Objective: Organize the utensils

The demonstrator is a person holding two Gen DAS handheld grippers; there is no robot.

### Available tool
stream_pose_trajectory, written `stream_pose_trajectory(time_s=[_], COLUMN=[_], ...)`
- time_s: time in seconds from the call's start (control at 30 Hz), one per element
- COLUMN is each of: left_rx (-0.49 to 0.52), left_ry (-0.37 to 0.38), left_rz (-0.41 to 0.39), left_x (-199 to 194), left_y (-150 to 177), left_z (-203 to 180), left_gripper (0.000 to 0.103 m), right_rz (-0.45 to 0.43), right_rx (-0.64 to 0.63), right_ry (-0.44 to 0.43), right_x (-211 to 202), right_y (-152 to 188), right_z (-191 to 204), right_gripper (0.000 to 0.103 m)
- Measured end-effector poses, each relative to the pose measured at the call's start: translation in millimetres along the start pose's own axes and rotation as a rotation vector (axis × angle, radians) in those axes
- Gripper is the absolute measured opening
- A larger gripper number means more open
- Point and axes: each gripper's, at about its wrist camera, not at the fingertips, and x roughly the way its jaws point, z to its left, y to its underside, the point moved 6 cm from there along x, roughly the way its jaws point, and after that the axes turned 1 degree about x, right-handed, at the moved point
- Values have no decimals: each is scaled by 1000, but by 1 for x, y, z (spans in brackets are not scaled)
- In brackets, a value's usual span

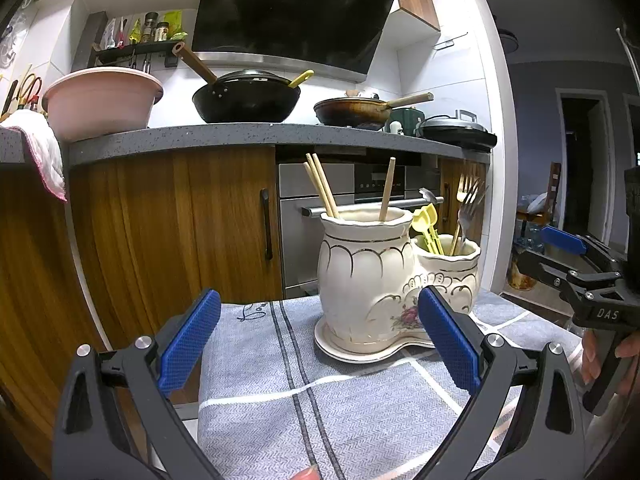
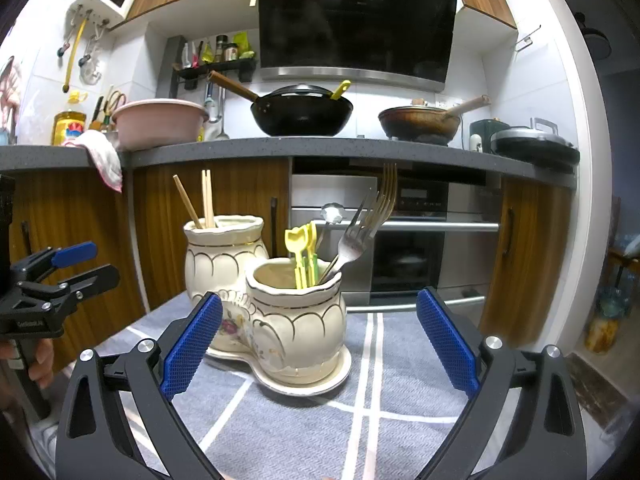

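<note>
Indoor kitchen lighting, moderately bright. Strongest light on white wall tiles (image 2: 368,108) beneath range hood (image 2: 356,20). Hood face dark, faintly reflective. Heavy fisheye bending, black vignette at corners. Centre sharp; periphery soft.

**A lived-in home kitchen**

The landmark is the black range hood (image 2: 356,20) under wood cabinets. Directly below it a black wok (image 2: 302,114) sits on the grey surface (image 2: 240,148), with a brown pan (image 2: 420,122) to its right and a pink basin (image 2: 158,122) to its left. A spice rack (image 2: 216,66) hangs left of the hood. Below the surface, under the hood, is a built-in oven (image 2: 400,240).
</note>
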Motion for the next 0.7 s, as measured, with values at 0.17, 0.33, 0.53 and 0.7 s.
stream_pose_trajectory(time_s=[0.17, 0.33, 0.53, 0.7], left_rx=[-2, -2, -3, -5], left_ry=[-1, -1, -1, -3], left_rz=[1, 3, 4, 7], left_x=[0, 0, 1, 1], left_y=[0, 1, 1, 2], left_z=[0, 0, 0, 0], left_gripper=[97, 97, 97, 97], right_rz=[-1, 0, 0, 0], right_rx=[0, 0, 0, 0], right_ry=[-1, 0, 0, 0], right_x=[0, 0, 0, 0], right_y=[0, 0, -1, 0], right_z=[0, 0, 0, 0], right_gripper=[97, 97, 97, 97])
